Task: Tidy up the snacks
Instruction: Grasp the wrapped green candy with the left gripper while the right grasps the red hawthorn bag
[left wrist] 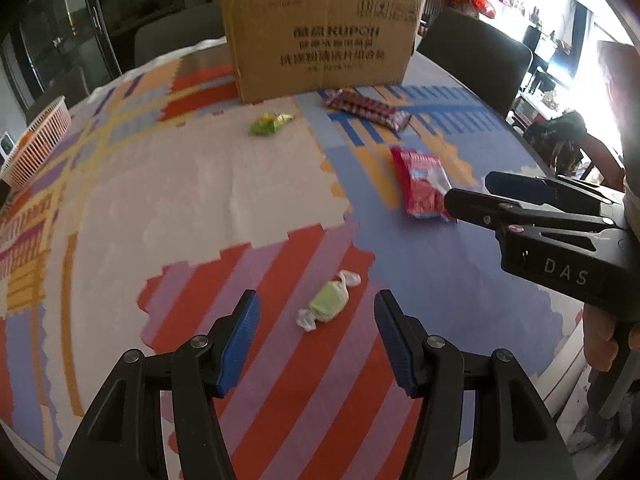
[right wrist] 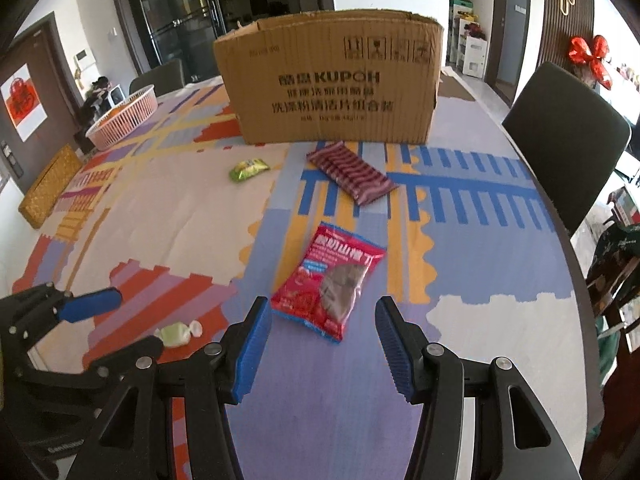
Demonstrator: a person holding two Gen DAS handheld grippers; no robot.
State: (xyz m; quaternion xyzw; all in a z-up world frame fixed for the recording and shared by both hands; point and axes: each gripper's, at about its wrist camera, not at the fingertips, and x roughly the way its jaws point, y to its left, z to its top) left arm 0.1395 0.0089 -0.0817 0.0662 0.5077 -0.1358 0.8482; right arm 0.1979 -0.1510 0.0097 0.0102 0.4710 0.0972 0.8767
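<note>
Contents of cardboard box [right wrist: 332,84] hidden; red snack bag [left wrist: 420,184] partly behind right gripper [left wrist: 468,192].

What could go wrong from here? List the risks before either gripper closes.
1. The small green candy could slip out of the open left gripper, or get pinched by a wrapper twist only.
2. The flat red packet may slide from the right gripper.
3. The two grippers work close together and may bump.
</note>
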